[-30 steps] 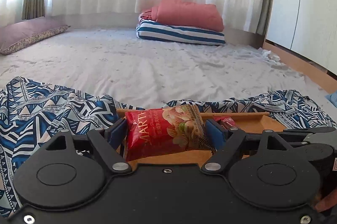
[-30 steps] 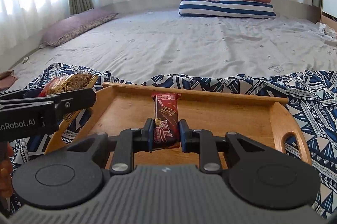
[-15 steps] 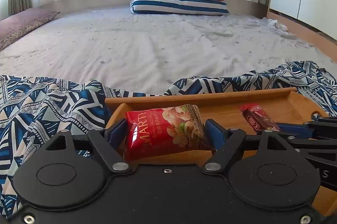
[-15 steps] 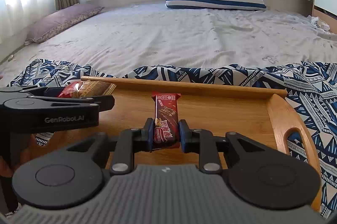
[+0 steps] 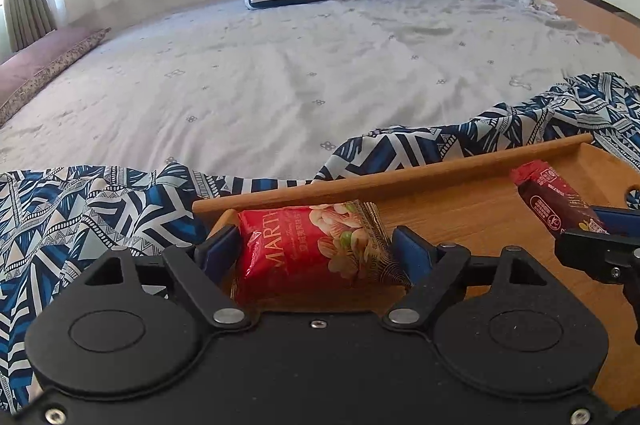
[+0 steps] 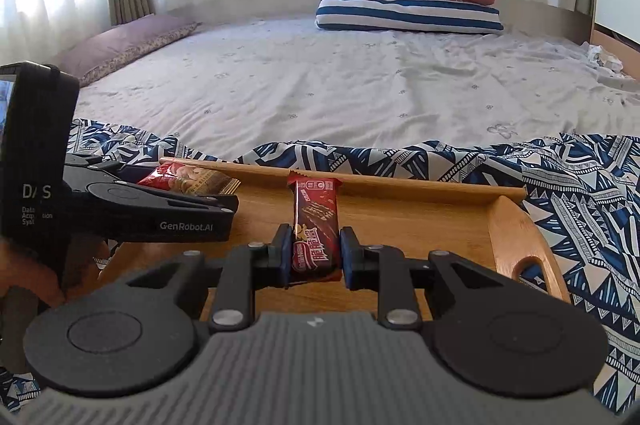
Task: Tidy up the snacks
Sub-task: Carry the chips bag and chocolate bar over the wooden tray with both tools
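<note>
- The left gripper point(image 5: 316, 251) pinches a red packet of mixed nuts point(image 5: 320, 249) by its two side edges, the blue pads pressed into the wrapper.
- The nut packet sits over the near left corner of the wooden tray point(image 5: 460, 221); whether it touches the tray floor cannot be told from either view.
- The right gripper point(image 6: 312, 255) clamps a dark red chocolate wafer bar point(image 6: 314, 221) at its near end, with the bar pointing toward the tray's far rim.
- The bar lies along the middle of the tray; whether it rests on the floor is unclear.
- The tray sits on a blue patterned cloth point(image 6: 560, 185) spread over the bed point(image 6: 340, 93).
- Step in hand, as I judge it: both snacks are being placed into the tray side by side, nuts left, bar centre.
- Next move likely calls for lowering each snack flat onto the wood, then parting the fingers and backing straight out so the wrappers do not drag.
- The grippers are close together, so the left one's body point(image 6: 160, 209) needs room beside the bar.
</note>
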`<state>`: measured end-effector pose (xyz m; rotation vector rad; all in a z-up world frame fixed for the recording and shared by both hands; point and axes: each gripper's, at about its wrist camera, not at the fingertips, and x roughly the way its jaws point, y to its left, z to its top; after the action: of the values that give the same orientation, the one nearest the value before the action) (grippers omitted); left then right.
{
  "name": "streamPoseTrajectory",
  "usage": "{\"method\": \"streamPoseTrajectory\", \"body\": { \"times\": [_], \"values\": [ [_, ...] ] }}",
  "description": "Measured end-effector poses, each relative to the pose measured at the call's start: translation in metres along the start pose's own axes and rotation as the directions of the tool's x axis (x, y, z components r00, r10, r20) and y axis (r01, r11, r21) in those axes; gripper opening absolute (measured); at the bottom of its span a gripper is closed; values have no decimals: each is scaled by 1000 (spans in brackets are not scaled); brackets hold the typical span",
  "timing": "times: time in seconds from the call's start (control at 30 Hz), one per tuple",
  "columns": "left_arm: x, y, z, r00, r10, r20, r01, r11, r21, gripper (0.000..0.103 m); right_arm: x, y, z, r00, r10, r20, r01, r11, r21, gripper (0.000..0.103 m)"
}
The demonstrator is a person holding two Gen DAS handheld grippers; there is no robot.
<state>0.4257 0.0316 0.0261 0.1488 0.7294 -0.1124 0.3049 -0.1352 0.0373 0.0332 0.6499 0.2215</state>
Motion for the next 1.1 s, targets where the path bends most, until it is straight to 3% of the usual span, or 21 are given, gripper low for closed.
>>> {"method": "streamPoseTrajectory", "body": {
  "times": [0.13, 0.27, 0.53, 0.73, 0.9, 1.1],
  "values": [
    [2, -5, 2, 1000, 15, -16, -15, 1000, 14, 87, -7, 0, -2, 1000, -4, 5, 4, 1000, -7, 29],
    [-4, 1, 5, 1000, 2, -19, -3, 1000, -31, 89, -13, -4, -4, 1000, -7, 8, 6, 1000, 5, 29],
    [-55, 21, 9, 998, 14, 55, -10, 996, -85, 99, -16, -7, 2, 1000, 1, -12, -1, 999, 46, 29],
    [-92, 27, -9, 997, -11, 78, 20, 992, -122, 103, 2, 12, 5, 998, 14, -66, -12, 1000, 25, 29],
    [-113, 29, -27, 995, 35, 96, -22, 992, -126, 103, 20, 27, 10, 996, 9, -84, -7, 1000, 29, 29],
    [-135, 47, -41, 993, 21, 119, -1, 986, -165, 103, 40, 32, 15, 996, 13, -94, -8, 999, 52, 29]
  ]
}}
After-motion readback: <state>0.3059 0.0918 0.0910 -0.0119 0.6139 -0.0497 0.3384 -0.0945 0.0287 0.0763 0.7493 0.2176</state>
